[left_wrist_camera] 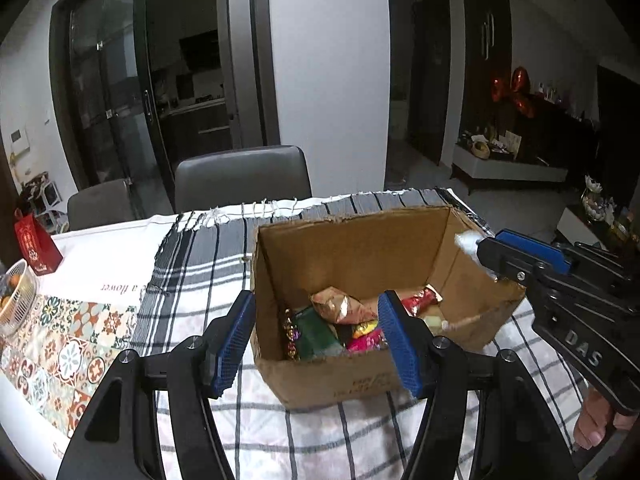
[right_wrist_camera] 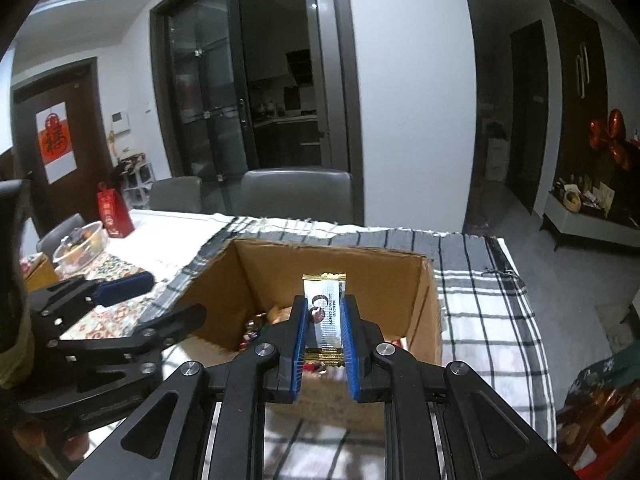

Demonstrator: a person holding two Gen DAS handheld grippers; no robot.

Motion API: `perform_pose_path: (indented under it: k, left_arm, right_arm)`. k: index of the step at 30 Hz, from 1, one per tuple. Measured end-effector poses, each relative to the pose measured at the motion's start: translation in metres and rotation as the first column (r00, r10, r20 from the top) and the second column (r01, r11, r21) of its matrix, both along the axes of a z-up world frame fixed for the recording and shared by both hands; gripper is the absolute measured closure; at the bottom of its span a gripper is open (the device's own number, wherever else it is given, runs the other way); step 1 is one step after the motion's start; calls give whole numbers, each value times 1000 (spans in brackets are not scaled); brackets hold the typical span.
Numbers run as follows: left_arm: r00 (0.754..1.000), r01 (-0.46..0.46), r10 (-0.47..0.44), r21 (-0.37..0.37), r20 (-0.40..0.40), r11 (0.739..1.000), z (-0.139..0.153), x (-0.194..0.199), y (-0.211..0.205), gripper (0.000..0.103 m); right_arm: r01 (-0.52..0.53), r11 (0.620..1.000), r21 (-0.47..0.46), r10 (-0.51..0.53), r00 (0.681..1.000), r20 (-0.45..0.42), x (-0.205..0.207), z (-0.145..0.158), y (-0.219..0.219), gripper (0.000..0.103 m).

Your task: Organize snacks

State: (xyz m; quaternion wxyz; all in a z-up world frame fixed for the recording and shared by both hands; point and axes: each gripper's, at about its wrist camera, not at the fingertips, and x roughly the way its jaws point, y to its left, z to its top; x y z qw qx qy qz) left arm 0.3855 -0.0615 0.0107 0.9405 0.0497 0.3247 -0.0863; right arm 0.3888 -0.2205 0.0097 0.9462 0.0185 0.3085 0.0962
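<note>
An open cardboard box (left_wrist_camera: 360, 248) stands on the checked tablecloth and holds several wrapped snacks (left_wrist_camera: 344, 320); it also shows in the right wrist view (right_wrist_camera: 280, 280). My left gripper (left_wrist_camera: 316, 340) is open and empty, its blue pads astride the box's near left corner. My right gripper (right_wrist_camera: 324, 316) is shut on a white and gold candy bar (right_wrist_camera: 325, 312), held above the box's near edge. In the left wrist view the right gripper (left_wrist_camera: 492, 252) reaches in over the box's right wall, the bar's white end (left_wrist_camera: 466, 240) sticking out.
A red gift bag (left_wrist_camera: 34, 244) and a wire basket of fruit (left_wrist_camera: 16, 292) sit at the table's left. Two grey chairs (left_wrist_camera: 240, 180) stand behind the table. The table's right edge (right_wrist_camera: 520, 300) drops off to the floor.
</note>
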Motion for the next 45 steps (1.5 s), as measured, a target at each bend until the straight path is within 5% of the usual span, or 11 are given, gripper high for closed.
perform_pose_path:
  k: [17, 20, 25, 34, 45]
  left_arm:
    - [999, -2, 3, -19, 47, 1000, 12, -59, 5, 35]
    - [998, -8, 9, -12, 59, 1000, 18, -80, 9, 29]
    - [997, -11, 14, -44, 75, 999, 28, -112, 18, 21]
    - [990, -6, 11, -42, 143, 999, 49, -172, 25, 2]
    - [984, -15, 26, -63, 174, 998, 65, -226, 36, 0]
  right_arm:
    - [18, 1000, 21, -17, 1000, -7, -59, 9, -5, 84]
    - [37, 999, 12, -37, 999, -7, -77, 16, -6, 71]
    - [55, 998, -7, -55, 998, 16, -107, 28, -5, 69]
    - [86, 996, 7, -87, 996, 29, -167, 44, -5, 40]
    - [151, 988, -18, -150, 986, 73, -229, 69, 0, 26]
